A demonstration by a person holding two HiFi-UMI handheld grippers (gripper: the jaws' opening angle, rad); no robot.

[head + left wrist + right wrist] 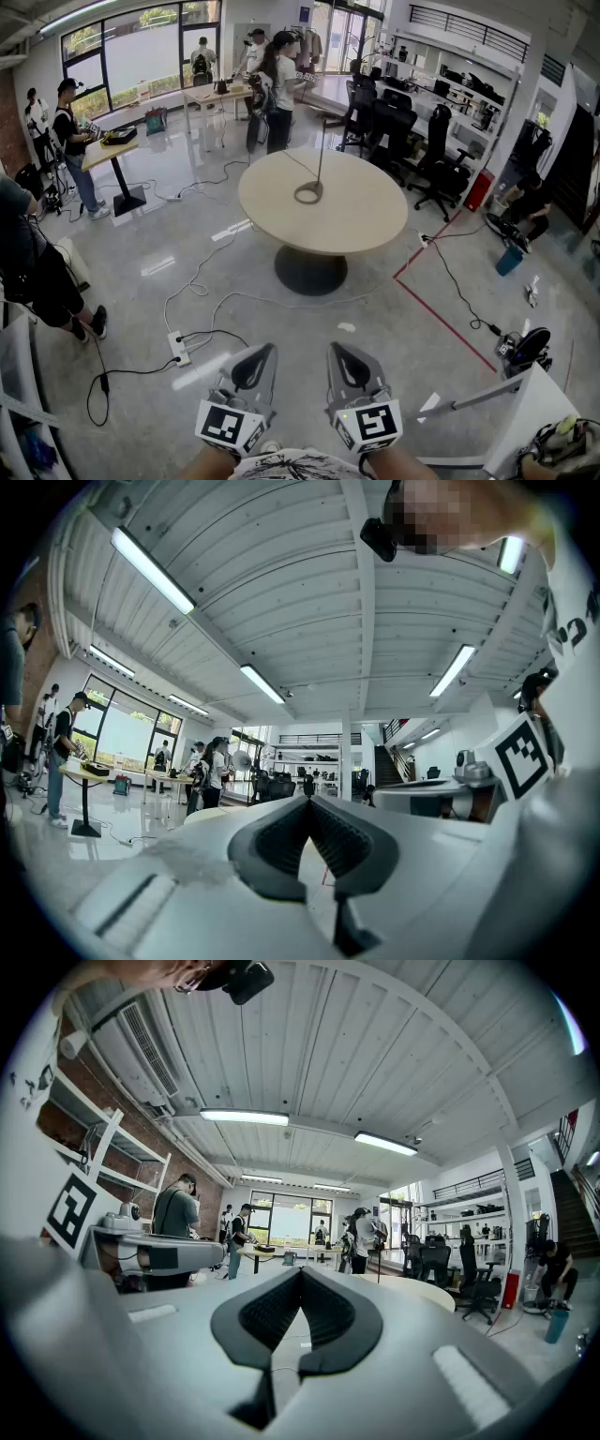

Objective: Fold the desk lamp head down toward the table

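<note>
The desk lamp (pixel 317 155) stands far ahead on a round beige table (pixel 281 217); it has a thin upright pole, a ring-shaped base (pixel 308 193) and a slim arm slanting from it. Its round head shows small in the left gripper view (pixel 241 759) and in the right gripper view (pixel 367 1229). My left gripper (pixel 269 348) and right gripper (pixel 333 347) are held side by side low in the head view, well short of the table. Both are shut with nothing between the jaws, their tips meeting in the left gripper view (pixel 308 799) and the right gripper view (pixel 301 1270).
Cables and a power strip (pixel 178 348) lie on the glossy floor between me and the table. A red tape line (pixel 441 319) runs at the right. Office chairs (pixel 439 159) stand behind the table, several people stand at desks at left (pixel 70 141), and one person crouches at right (pixel 525 206).
</note>
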